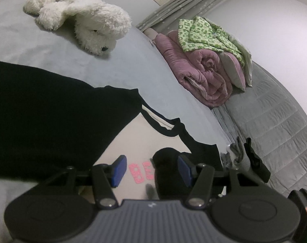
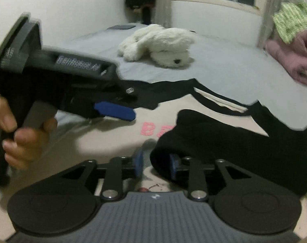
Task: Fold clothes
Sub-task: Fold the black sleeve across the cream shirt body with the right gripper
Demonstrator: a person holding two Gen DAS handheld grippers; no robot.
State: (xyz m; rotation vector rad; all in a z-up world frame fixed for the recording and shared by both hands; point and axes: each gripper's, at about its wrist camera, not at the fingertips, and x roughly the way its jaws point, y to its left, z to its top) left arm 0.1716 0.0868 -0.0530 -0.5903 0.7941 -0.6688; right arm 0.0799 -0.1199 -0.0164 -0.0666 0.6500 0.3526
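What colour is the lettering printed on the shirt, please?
Pink lettering on the cream shirt front, clearest in the right wrist view.

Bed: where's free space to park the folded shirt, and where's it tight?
Free: grey sheet between the plush dog and shirt. Crowded: right edge, with pink quilt, green garment and socks.

Home bedroom, bed [image 1: 133,64], plush dog [image 1: 82,14], rolled quilt [image 1: 204,75]

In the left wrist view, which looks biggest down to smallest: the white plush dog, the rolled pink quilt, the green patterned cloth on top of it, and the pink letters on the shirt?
As they look in that view:
1. white plush dog
2. pink quilt
3. green patterned cloth
4. pink letters
The dog and the quilt look close in size, and the dog lies nearer, so I would not rank those two firmly.
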